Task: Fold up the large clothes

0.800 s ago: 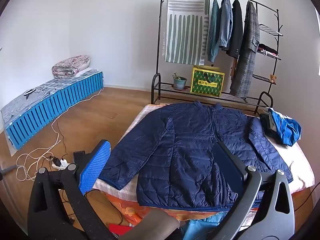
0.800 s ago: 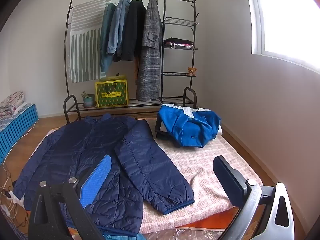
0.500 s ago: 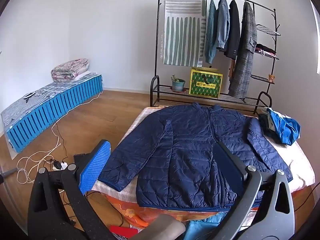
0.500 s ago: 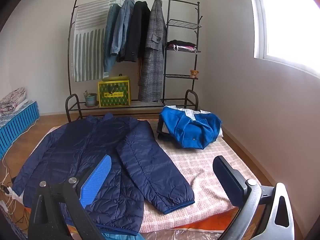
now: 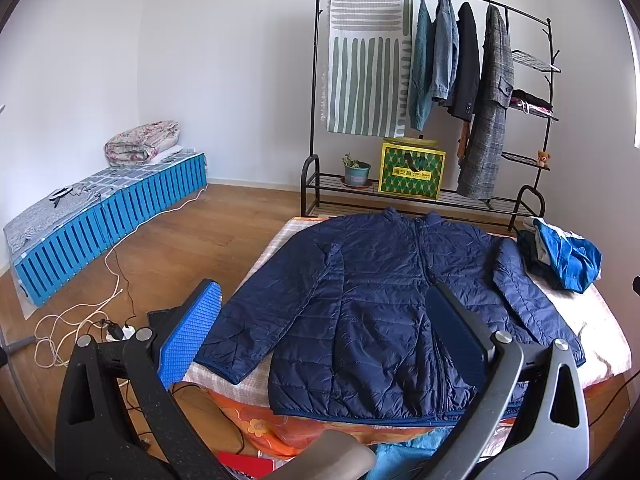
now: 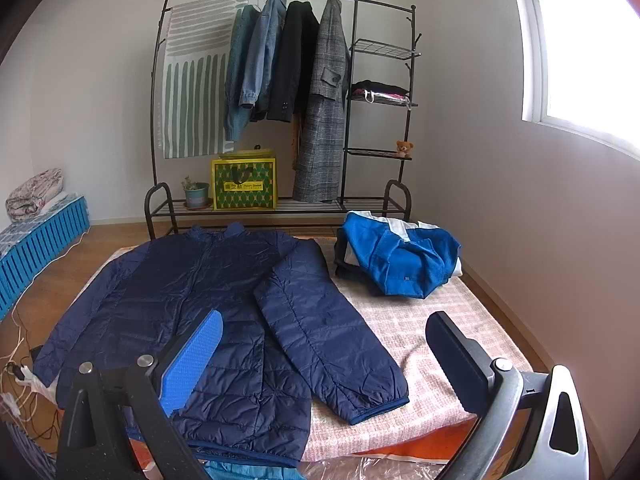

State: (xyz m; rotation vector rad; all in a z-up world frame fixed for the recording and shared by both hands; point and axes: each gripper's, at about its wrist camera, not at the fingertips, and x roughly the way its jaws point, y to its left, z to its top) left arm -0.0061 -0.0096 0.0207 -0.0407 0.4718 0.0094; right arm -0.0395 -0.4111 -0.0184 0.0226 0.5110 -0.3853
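Nearest the cameras, the left gripper point(image 5: 320, 328) and the right gripper point(image 6: 324, 344) both hang above the near edge of a low bed point(image 6: 432, 344), each with its jaws spread wide and nothing between them. Neither touches any cloth.

Just beyond them, a navy quilted jacket point(image 5: 384, 300) lies flat on the bed's pale checked cover, front up, zipper running down its middle, collar toward the far side and hem at the near edge. Its sleeves are spread out: one slants toward the near left corner of the bed, the other point(image 6: 328, 328) slants toward the near right, its cuff resting on the cover.

On the floor to the left of the bed, white cords point(image 5: 80, 312) trail across the wooden boards.

Farther back, at the far right corner of the bed, a crumpled blue and white garment point(image 6: 400, 256) sits on top of some darker folded cloth, well apart from the jacket's body but near its right shoulder.

Along the left wall stands a low blue slatted bench point(image 5: 104, 216) with a rolled floral quilt point(image 5: 140, 144) at its far end.

Against the far wall stands a black clothes rack point(image 6: 356, 96), hung with a striped cloth, several jackets and a grey checked coat point(image 6: 324, 112). On its bottom shelf sit a small potted plant point(image 6: 196, 194) and a yellow and green bag point(image 6: 244, 184); a little teddy bear point(image 6: 404, 147) sits on a side shelf.
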